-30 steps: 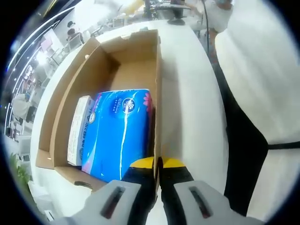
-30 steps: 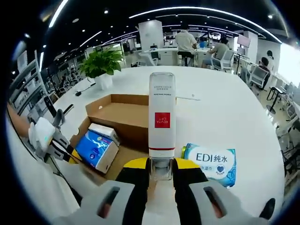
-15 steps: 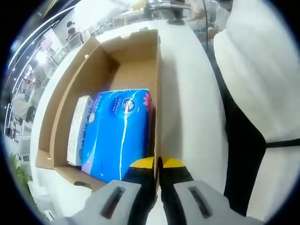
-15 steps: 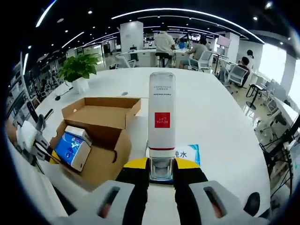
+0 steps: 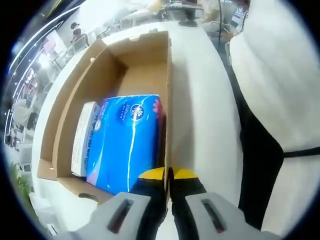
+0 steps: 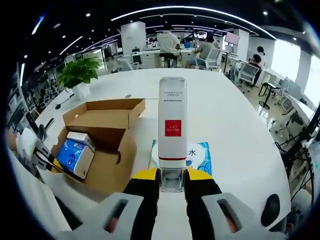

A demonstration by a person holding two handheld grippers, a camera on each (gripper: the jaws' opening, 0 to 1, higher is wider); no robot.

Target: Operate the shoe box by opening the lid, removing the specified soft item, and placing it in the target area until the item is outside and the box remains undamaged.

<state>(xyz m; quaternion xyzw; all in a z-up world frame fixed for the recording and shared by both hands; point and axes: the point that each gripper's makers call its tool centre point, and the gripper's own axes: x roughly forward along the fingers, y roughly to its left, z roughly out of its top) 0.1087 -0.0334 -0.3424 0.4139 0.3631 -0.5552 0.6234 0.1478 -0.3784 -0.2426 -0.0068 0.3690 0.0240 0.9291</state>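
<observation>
The open cardboard shoe box (image 5: 102, 75) lies on the white table with a blue soft tissue pack (image 5: 129, 140) and a slim white carton (image 5: 84, 140) inside. My left gripper (image 5: 168, 175) is shut on the box's near side wall (image 5: 168, 100). In the right gripper view the box (image 6: 107, 167) sits at the left with its lid (image 6: 102, 106) folded back. The left gripper (image 6: 42, 157) shows at its near corner. My right gripper (image 6: 172, 182) is shut on a tall white bottle (image 6: 172, 125) with a red label, held upright. A pale blue wipes pack (image 6: 198, 155) lies on the table behind the bottle.
The white table (image 6: 225, 115) stretches wide to the right of the box. A potted plant (image 6: 79, 75) stands at its far left. Seated people and desks (image 6: 190, 47) are beyond the far edge. The person's torso (image 5: 275, 100) is close on the right in the left gripper view.
The right gripper's view has swung, so the box sits further left and the wipes pack now lies behind the bottle. The left gripper keeps its hold on the box wall.
</observation>
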